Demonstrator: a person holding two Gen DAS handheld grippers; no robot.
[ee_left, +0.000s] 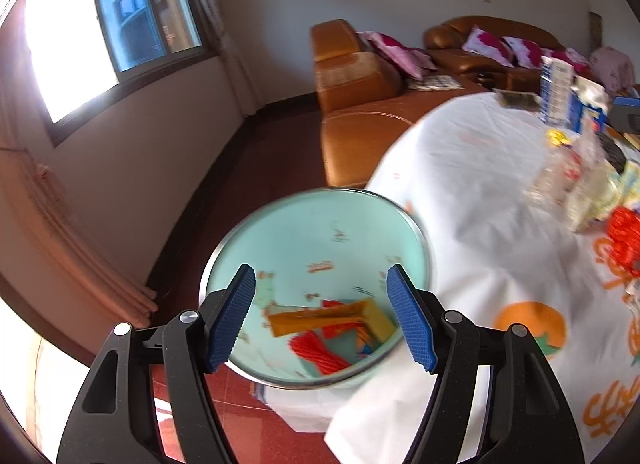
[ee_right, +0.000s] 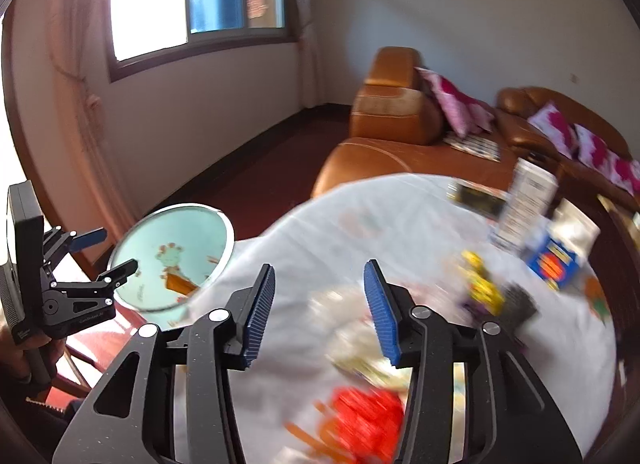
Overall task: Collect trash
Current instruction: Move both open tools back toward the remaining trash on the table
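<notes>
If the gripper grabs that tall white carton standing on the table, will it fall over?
Probably, if nudged high: the tall white carton stands upright and narrow on a soft tablecloth, so it looks tippy. Its flat sides suggest stiff cardboard, easy to pinch. The picture is too blurred to tell whether it is full or empty.

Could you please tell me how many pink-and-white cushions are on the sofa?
3 at least: one leans against the armrest at the sofa's near end, and two lie along the back section on the right. Others may be hidden.
</notes>
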